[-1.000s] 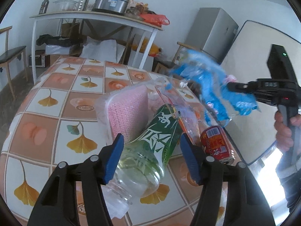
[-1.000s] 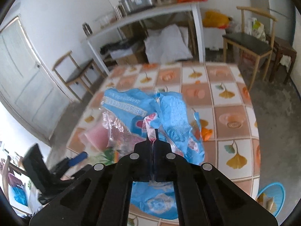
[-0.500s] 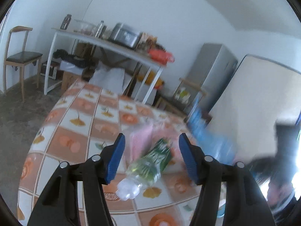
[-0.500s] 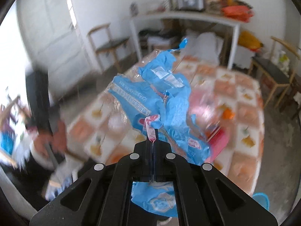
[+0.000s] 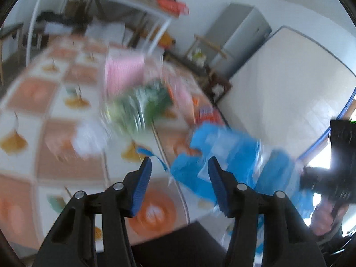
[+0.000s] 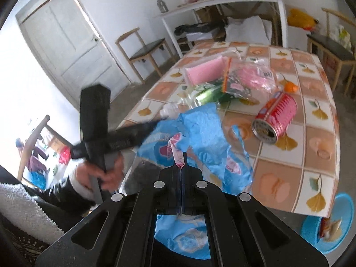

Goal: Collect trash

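Over the counter [image 6: 320, 122] edge, right claw [image 6: 180, 162] pinches a blue bag [image 6: 200, 138]; left claw [image 5: 179, 175], jaws just narrowing, holds nothing beside it. Bottle [image 6: 207, 94] and can [image 6: 276, 116] lie behind. Thin pinch could slip.

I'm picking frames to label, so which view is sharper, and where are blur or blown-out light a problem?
Left wrist view: heavy motion blur smears the table, the green bottle and the blue wrapper; only the left gripper is crisp. Right wrist view: much sharper, with the red can clear and the right gripper pinching the wrapper; its left edge is blown out white, and the fisheye bends the door.
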The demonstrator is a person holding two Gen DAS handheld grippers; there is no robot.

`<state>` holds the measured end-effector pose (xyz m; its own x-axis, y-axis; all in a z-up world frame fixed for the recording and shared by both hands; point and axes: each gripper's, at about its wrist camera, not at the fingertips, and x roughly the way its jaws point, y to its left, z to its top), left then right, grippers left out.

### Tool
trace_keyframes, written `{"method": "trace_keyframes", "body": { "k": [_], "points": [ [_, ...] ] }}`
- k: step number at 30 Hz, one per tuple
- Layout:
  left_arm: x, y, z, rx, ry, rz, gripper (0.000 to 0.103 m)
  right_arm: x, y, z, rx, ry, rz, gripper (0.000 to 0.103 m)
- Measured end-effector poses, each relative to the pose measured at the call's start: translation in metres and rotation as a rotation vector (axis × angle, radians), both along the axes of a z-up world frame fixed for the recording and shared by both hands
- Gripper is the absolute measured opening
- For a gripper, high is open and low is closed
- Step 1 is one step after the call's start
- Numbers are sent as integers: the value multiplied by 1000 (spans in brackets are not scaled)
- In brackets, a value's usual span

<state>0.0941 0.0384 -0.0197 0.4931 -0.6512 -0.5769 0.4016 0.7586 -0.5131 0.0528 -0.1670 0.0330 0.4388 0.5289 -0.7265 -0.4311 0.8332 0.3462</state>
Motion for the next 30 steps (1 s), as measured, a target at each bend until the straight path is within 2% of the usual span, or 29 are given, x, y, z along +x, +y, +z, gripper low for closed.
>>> {"method": "trace_keyframes", "body": {
  "k": [4,8,12,18,24,30],
  "points": [
    [-7,-19,-25,41,63,-44,51,14,-2,-19,49,68,-20,0],
    [-12,-28,-34,88,75,-67,51,39,0,-47,104,165,-29,0],
    [-11,-27,-34,122,44,-81,51,63,5,-76,126,271,-35,0],
    [-14,-14,-31,176,0,-103,51,82,18,-99,98,334,-16,0],
    [-16,4,-23,133,-69,-135,55,92,21,-116,92,388,1,0],
    [-3,-7,-21,132,-116,-222,59,98,15,-126,143,449,40,0]
  ]
}}
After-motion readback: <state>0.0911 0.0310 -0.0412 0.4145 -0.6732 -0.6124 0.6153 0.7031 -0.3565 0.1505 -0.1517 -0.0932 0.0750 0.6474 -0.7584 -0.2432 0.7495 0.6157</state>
